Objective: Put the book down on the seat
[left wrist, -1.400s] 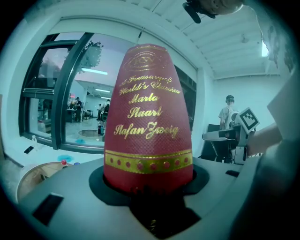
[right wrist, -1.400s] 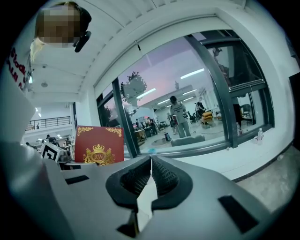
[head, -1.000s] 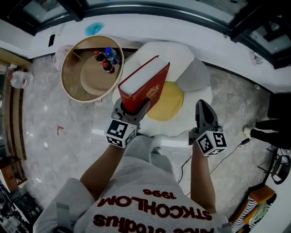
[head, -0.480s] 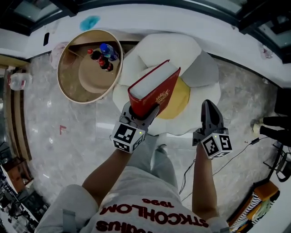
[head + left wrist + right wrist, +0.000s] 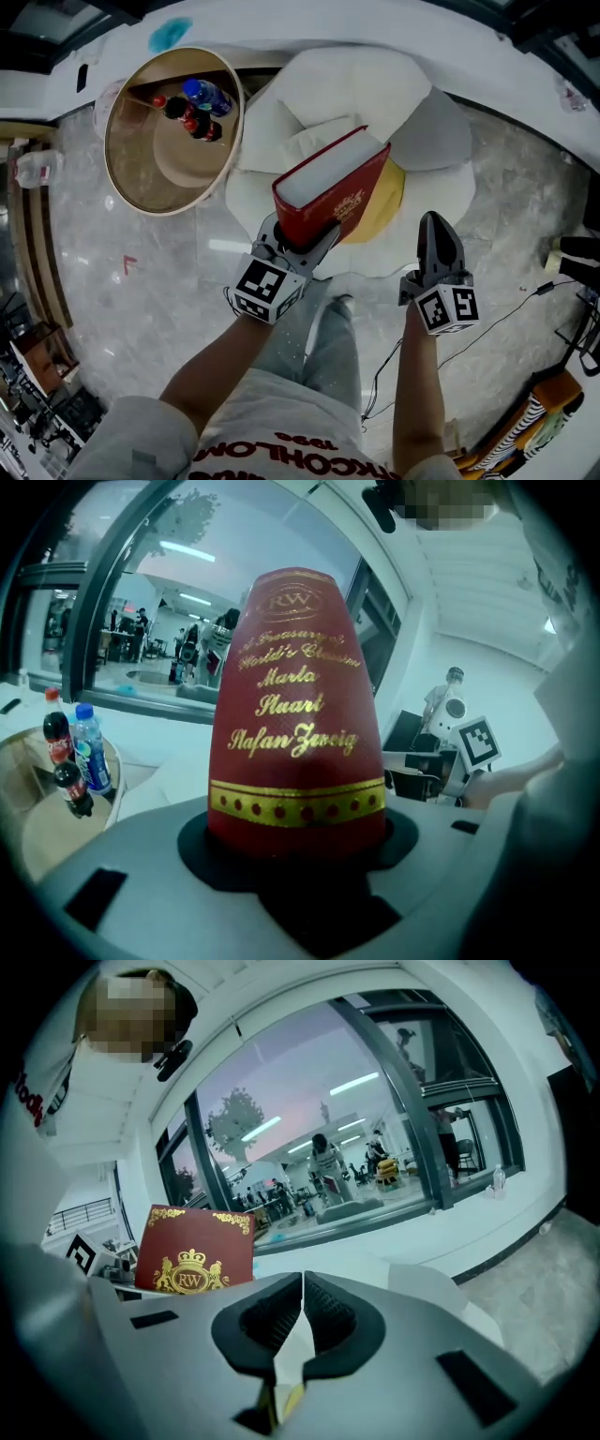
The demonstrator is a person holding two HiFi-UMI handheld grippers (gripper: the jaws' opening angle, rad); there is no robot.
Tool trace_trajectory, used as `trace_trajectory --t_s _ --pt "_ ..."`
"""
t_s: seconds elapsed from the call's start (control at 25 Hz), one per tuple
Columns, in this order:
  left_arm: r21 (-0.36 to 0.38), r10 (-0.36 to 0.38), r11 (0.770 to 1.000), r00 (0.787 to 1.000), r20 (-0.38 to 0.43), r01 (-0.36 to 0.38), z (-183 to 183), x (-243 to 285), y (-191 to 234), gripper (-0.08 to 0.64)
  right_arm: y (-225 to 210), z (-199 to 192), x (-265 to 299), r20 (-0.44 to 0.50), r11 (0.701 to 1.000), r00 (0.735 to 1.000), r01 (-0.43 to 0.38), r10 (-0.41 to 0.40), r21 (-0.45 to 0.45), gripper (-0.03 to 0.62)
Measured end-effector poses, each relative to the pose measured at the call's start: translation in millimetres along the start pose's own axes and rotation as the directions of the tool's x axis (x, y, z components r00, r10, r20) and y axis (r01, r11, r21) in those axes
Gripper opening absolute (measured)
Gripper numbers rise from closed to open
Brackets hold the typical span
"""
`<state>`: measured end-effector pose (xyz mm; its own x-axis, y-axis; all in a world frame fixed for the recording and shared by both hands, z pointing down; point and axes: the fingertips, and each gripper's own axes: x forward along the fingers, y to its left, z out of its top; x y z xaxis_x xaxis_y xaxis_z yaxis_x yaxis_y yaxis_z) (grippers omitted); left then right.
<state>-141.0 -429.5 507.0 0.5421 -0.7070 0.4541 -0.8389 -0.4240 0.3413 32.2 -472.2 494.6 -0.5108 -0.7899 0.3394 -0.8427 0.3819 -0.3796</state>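
A thick red book (image 5: pixel 333 192) with gold lettering stands on edge in my left gripper (image 5: pixel 302 234), which is shut on its lower end. The spine (image 5: pixel 295 714) fills the left gripper view, rising straight out of the jaws. The book hangs above the white flower-shaped seat (image 5: pixel 347 80), over its yellow middle cushion (image 5: pixel 394 187); contact with the seat cannot be told. My right gripper (image 5: pixel 433 225) hovers to the right of the book at the seat's front edge, jaws closed together with nothing in them. From the right gripper view the book's crested cover (image 5: pixel 195 1251) shows at the left.
A round wooden side table (image 5: pixel 131 159) with several bottles (image 5: pixel 192 108) stands left of the seat. A black cable (image 5: pixel 506 309) trails over the marble floor at the right. A white window ledge (image 5: pixel 281 42) runs behind the seat. The person's legs are below the grippers.
Both grippers have come down toward the seat, the left one carrying the book with it. The book has shifted right and now sits over the yellow cushion.
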Motion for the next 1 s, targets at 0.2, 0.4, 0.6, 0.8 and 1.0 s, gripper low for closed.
trace_trajectory --t_s 0.2,0.4,0.6,0.8,1.0 --pt "-0.031 -0.020 0.999 0.999 -0.028 0.019 -37.2 31.7 7.1 0.250 -30.9 -44.8 12.3 -0.016 0.999 1.000 0.027 -0.026 0.043 0.026" --pt "-0.062 -0.036 0.998 0.998 -0.050 0.033 -76.0 67.4 16.5 0.250 -58.1 -86.4 27.0 -0.013 0.996 0.999 0.043 -0.042 0.080 0.028" --pt "-0.079 -0.060 0.995 0.995 -0.079 0.054 -118.5 97.3 22.0 0.250 -78.9 -126.0 36.2 -0.023 0.992 0.998 0.054 -0.052 0.111 0.028" --pt "-0.097 -0.100 0.991 0.989 -0.113 0.089 -158.4 129.1 25.5 0.250 -97.2 -155.4 48.8 -0.036 0.993 0.998 0.048 -0.044 0.112 0.028" --pt "-0.163 -0.143 0.980 0.975 -0.170 0.115 -201.7 165.6 34.6 0.250 -114.2 -182.5 61.4 -0.064 0.994 0.997 0.045 -0.038 0.102 0.028"
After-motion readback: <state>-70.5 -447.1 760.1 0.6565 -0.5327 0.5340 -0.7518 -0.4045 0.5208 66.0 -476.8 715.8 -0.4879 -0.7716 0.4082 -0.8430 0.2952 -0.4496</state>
